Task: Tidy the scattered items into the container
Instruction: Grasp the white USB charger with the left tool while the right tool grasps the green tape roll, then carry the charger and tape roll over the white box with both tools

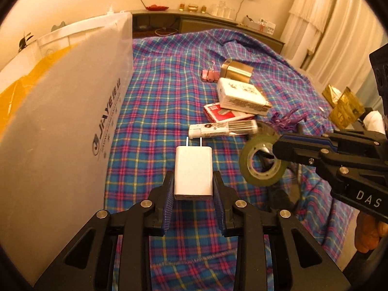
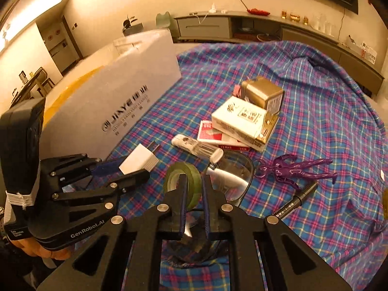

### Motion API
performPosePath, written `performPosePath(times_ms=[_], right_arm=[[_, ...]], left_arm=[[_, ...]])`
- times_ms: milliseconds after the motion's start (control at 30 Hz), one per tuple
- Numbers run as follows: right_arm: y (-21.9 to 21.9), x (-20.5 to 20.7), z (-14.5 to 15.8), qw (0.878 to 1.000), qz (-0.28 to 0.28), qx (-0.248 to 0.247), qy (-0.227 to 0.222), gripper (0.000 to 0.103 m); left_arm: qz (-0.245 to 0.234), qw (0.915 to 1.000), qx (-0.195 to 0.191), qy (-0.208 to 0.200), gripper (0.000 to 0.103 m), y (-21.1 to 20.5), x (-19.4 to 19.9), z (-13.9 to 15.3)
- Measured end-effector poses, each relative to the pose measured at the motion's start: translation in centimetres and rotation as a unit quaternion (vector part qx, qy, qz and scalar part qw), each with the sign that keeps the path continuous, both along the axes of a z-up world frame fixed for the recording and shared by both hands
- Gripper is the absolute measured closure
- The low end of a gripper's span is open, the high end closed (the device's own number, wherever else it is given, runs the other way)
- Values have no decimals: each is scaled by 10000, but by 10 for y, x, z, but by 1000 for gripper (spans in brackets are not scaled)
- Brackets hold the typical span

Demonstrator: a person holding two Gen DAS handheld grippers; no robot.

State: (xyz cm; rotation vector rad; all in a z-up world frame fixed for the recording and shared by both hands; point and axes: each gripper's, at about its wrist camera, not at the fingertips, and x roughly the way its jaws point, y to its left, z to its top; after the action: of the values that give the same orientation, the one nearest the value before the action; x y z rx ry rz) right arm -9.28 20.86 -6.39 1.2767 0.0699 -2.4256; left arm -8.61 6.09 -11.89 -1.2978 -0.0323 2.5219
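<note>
Both grippers are loaded, apparently so that two items go to the box in one trip. The left gripper [image 1: 193, 189] pinches a white charger [image 1: 193, 169] by its flat sides near the port end, prongs pointing away toward twelve o'clock; its jaws stand partway in, pads flat against the plastic, and the charger looks lifted clear of the plaid cloth [image 1: 169, 92]. The right gripper [image 2: 194, 194] has its jaws pressed nearly together on the wall of a tape roll [image 2: 183, 181], one pad inside the ring and one outside, which seems the only sound way to grip a hoop. The roll hangs on edge just beside the charger, at its three o'clock in the left view. The box [image 1: 60, 121], a white translucent container, stands at about nine to ten o'clock of the left gripper, near and taller than the held things, so I judge both must rise over its rim. Still on the cloth at about one o'clock lie a pen case [image 1: 223, 129], cartons [image 1: 242, 94], a pink clip [image 1: 209, 74] and a purple figure [image 2: 294, 168].
</note>
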Motion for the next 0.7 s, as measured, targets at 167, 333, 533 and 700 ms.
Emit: performPosePath(times_ms=[167,333,533,700], right_arm=[[-2,11,17,9998,-24,-11,177,91],[-6,25,37,9992,-35,-21,393,91],[-14,38,66,9976,42,-32,690,91],[-26,45,87,9957,171,8,906,91]], left_arm=[[-12,9999,62,148,72,-2,16,17],[11,9995,135,300,72,-8,30,35],[49,9985,241,499,72,-18,46,57],[76,9971,397,650,72,-28,55,77]])
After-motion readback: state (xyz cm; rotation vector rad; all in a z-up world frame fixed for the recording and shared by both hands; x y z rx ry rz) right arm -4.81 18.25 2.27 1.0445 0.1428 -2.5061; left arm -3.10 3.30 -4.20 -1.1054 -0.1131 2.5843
